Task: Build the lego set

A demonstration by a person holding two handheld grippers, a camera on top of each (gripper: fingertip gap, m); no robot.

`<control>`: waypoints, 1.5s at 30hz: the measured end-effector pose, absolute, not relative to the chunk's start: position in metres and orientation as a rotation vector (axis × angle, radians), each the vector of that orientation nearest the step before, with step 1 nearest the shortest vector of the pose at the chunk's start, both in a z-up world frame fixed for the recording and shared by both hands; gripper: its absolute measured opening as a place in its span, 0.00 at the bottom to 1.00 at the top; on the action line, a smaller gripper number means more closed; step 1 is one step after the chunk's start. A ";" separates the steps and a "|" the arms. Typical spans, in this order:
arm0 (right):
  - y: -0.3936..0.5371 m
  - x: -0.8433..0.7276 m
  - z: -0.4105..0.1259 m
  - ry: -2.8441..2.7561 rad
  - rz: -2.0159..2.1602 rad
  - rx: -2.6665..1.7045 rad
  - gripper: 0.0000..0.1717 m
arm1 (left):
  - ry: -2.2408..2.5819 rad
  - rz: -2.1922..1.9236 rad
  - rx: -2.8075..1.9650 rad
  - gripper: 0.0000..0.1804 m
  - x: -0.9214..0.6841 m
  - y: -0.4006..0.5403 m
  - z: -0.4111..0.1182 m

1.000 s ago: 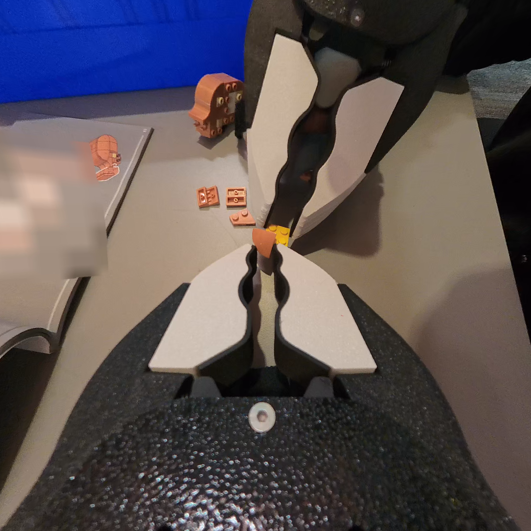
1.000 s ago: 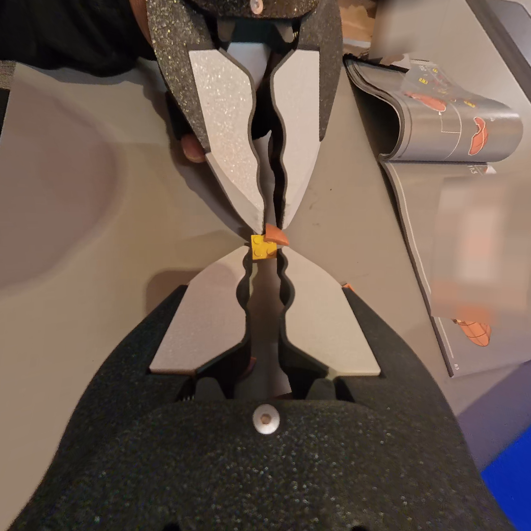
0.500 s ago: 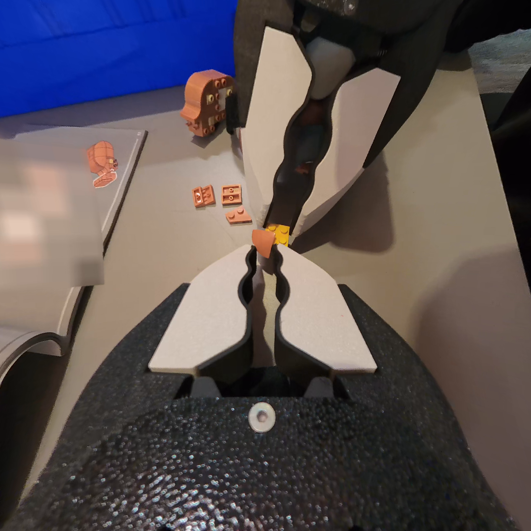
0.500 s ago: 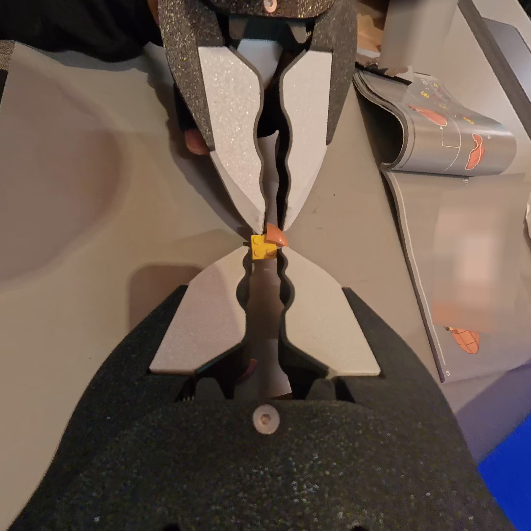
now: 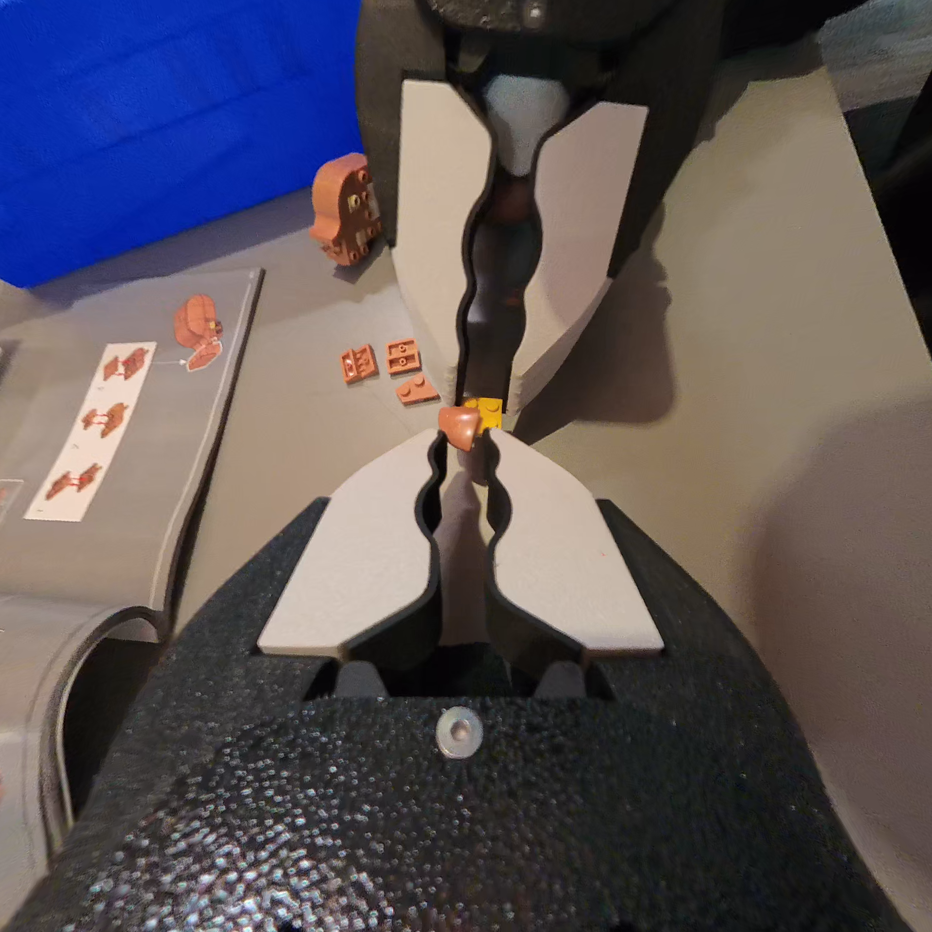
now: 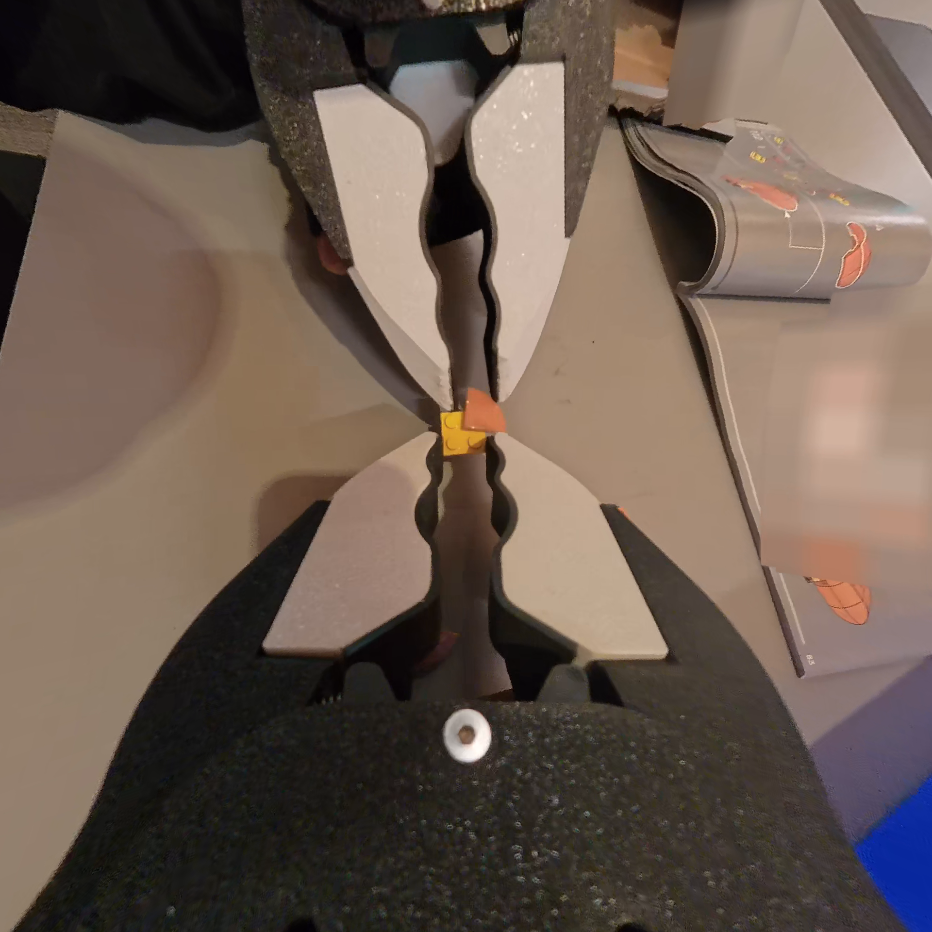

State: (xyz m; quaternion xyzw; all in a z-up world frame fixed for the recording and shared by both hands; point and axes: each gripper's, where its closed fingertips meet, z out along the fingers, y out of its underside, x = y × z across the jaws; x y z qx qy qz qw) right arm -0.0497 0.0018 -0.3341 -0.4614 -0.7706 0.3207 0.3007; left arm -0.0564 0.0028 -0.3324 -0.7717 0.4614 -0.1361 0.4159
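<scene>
My right gripper [image 6: 463, 449] is shut on a small yellow studded plate [image 6: 456, 439], held above the grey table [image 6: 151, 353]. A small brown curved piece [image 6: 483, 413] sits on the plate's far right corner. My left gripper [image 5: 464, 441] faces the right one tip to tip. Its jaws stand slightly apart around the brown piece [image 5: 459, 427]. The right wrist view shows a gap between one of its fingertips [image 6: 440, 391] and the piece. The yellow plate [image 5: 490, 411] and right gripper [image 5: 484, 398] also show in the left wrist view.
A partly built brown brick model [image 5: 345, 209] stands at the back. Three small brown plates [image 5: 388, 365] lie left of the grippers. An open instruction booklet [image 5: 126, 403] lies at the left, seen on the right in the right wrist view [image 6: 807, 302]. A blue backdrop [image 5: 151, 101] is behind. The grippers are tip to tip, or close to it. The blue backdrop [image 5: 151, 101] is about equally far from each gripper, around 20 centimetres.
Both grippers stay tip to tip. The left gripper's jaws have parted a little around the brown piece, which now rests on the yellow plate's corner. The right grasp is unchanged.
</scene>
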 end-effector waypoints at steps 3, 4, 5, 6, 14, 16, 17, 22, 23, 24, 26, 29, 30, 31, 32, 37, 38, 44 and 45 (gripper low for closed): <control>0.002 -0.050 -0.334 -2.043 0.866 -1.237 0.09 | 1.231 -0.255 -1.882 0.06 -0.056 0.002 -0.332; 0.001 -0.049 -0.334 -2.042 0.877 -1.241 0.09 | 1.258 -0.220 -1.867 0.06 -0.056 0.002 -0.333; 0.001 -0.050 -0.333 -2.039 0.886 -1.247 0.09 | 1.279 -0.192 -1.855 0.06 -0.056 0.002 -0.334; 0.002 -0.049 -0.333 -2.039 0.890 -1.250 0.09 | 1.293 -0.168 -1.844 0.06 -0.057 0.002 -0.334; 0.002 -0.050 -0.333 -2.037 0.892 -1.250 0.09 | 1.349 -0.067 -1.783 0.06 -0.057 0.003 -0.333; 0.002 -0.050 -0.333 -2.034 0.890 -1.247 0.09 | 1.356 -0.051 -1.773 0.06 -0.057 0.003 -0.333; 0.002 -0.050 -0.333 -2.033 0.890 -1.246 0.09 | 1.359 -0.045 -1.769 0.06 -0.057 0.003 -0.333; 0.003 -0.050 -0.331 -2.022 0.891 -1.235 0.09 | 1.350 -0.031 -1.756 0.06 -0.058 0.004 -0.330; 0.004 -0.051 -0.330 -2.019 0.890 -1.232 0.09 | 1.348 -0.030 -1.754 0.06 -0.058 0.004 -0.329; 0.004 -0.051 -0.330 -2.016 0.889 -1.228 0.09 | 1.346 -0.028 -1.752 0.07 -0.058 0.005 -0.329; 0.004 -0.051 -0.329 -2.012 0.891 -1.224 0.09 | 1.344 -0.026 -1.748 0.07 -0.058 0.005 -0.328; 0.004 -0.051 -0.328 -2.006 0.906 -1.224 0.09 | 1.343 -0.020 -1.737 0.07 -0.059 0.005 -0.326; 0.004 -0.051 -0.327 -2.006 0.914 -1.227 0.09 | 1.344 -0.017 -1.732 0.08 -0.060 0.004 -0.325; 0.004 -0.051 -0.327 -2.004 0.923 -1.230 0.09 | 1.344 -0.016 -1.726 0.08 -0.060 0.004 -0.324; 0.003 -0.050 -0.327 -2.004 0.936 -1.234 0.09 | 1.347 -0.019 -1.717 0.09 -0.061 0.003 -0.322; -0.001 -0.049 -0.323 -2.002 1.035 -1.263 0.09 | 1.386 -0.072 -1.586 0.13 -0.055 -0.007 -0.311; -0.002 -0.048 -0.322 -2.005 1.058 -1.272 0.09 | 1.397 -0.075 -1.546 0.15 -0.054 -0.009 -0.309; -0.009 -0.046 -0.315 -1.996 1.185 -1.297 0.09 | 1.432 0.000 -1.397 0.21 -0.052 -0.010 -0.306; -0.010 -0.046 -0.313 -1.994 1.202 -1.300 0.09 | 1.454 -0.001 -1.377 0.22 -0.049 -0.012 -0.308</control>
